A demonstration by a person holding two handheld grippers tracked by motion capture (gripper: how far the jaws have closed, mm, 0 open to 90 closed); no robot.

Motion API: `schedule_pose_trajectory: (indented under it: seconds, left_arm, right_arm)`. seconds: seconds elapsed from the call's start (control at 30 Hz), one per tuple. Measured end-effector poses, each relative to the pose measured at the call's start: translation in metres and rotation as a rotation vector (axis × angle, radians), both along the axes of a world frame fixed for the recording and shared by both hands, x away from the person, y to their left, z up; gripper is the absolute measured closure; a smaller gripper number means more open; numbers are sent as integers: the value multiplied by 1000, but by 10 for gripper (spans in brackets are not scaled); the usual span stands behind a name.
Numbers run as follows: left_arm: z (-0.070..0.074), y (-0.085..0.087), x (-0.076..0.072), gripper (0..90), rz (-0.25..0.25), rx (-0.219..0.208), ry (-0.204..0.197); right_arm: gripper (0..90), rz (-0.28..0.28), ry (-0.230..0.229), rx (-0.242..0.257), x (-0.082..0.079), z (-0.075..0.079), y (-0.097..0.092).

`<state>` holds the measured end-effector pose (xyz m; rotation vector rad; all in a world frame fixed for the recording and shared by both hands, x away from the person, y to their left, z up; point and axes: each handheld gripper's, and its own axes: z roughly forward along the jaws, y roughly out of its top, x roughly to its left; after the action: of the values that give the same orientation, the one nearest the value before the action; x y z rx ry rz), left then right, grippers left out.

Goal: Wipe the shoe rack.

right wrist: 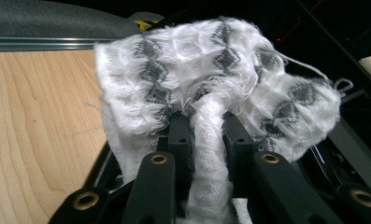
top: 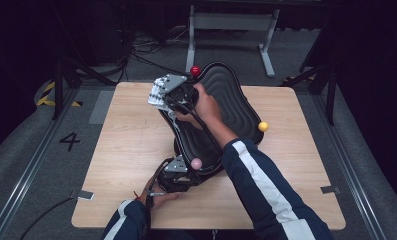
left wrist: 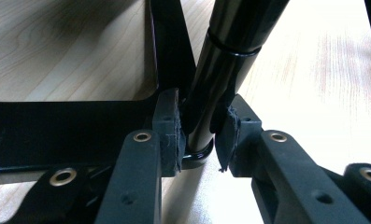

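white cloth [right wrist: 211, 79] with grey diamond pattern

You have bare table [top: 131, 140] across the whole left side and along the near right edge. The black ribbed tray [top: 231, 100], tilted up through the middle toward the far edge, blocks any straight pass between left and right.

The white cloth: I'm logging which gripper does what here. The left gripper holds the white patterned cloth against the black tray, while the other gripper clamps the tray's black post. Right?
Not quite: the right gripper holds the white cloth, as the right gripper view shows. The left gripper clamps the black post of the black tray.
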<state>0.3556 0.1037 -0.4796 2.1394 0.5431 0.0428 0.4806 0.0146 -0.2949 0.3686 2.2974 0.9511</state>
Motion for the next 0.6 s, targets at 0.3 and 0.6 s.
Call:
schedule_pose_trajectory:
  seconds: [0.3, 0.6]
  left_arm:
    - [0, 0, 0, 709, 0, -4, 2]
    - [0, 0, 0, 709, -1, -1, 1]
  right_arm:
    - [778, -100, 48, 55, 27, -1, -55]
    - [780, -203, 68, 58, 48, -2, -101]
